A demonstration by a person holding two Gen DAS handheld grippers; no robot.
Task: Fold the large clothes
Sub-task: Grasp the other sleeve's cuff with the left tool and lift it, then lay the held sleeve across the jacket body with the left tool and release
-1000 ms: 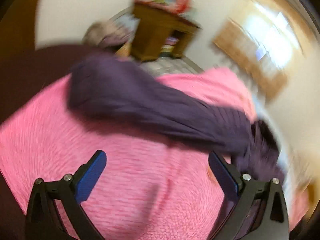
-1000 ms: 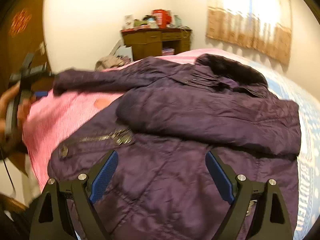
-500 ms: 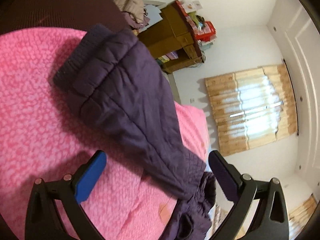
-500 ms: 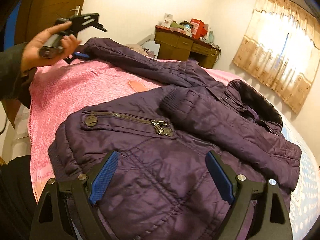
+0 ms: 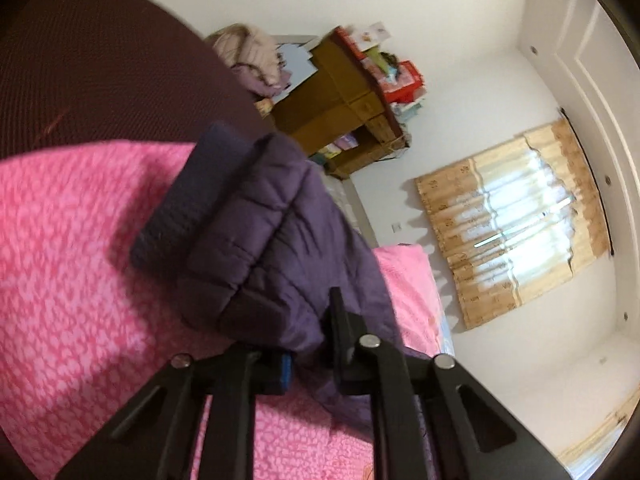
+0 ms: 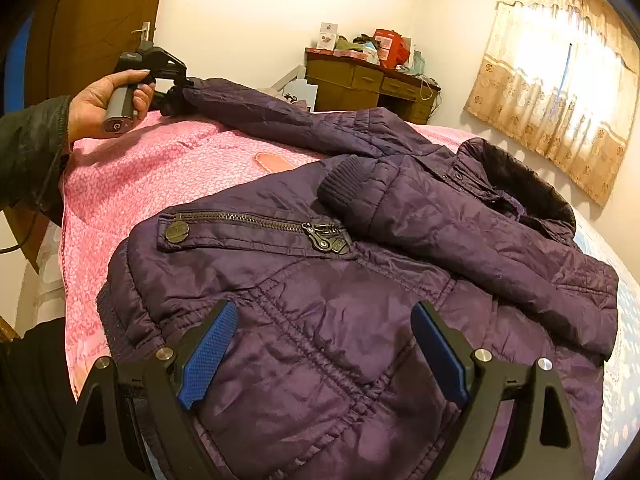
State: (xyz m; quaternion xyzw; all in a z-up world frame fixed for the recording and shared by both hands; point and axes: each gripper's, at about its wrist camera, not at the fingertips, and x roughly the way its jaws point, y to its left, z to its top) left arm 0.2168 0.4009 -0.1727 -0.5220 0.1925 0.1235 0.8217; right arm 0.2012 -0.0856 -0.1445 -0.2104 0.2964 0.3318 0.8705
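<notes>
A large purple quilted jacket (image 6: 360, 300) lies front up on the pink blanket (image 6: 140, 176). One sleeve (image 6: 440, 232) is folded across its chest. The other sleeve (image 5: 272, 232) stretches out to the far left, with its ribbed cuff (image 5: 188, 204) pointing away from me. My left gripper (image 5: 308, 344), held by a hand (image 6: 100, 100), has its jaws closing tight on that sleeve's fabric. In the right wrist view the left gripper (image 6: 172, 92) is at the sleeve's end. My right gripper (image 6: 324, 344) stands open just above the jacket's lower front, holding nothing.
A wooden desk (image 6: 372, 84) piled with boxes stands against the far wall. A curtained window (image 6: 560, 80) is on the right and a brown door (image 6: 88, 40) on the left. A dark bed end (image 5: 100, 80) borders the blanket. The bed's pale sheet (image 6: 624, 360) shows at right.
The left gripper rolled, moved onto the outstretched sleeve and went from wide open to pinched on it. The right gripper dropped closer to the jacket's lower front, still open.
</notes>
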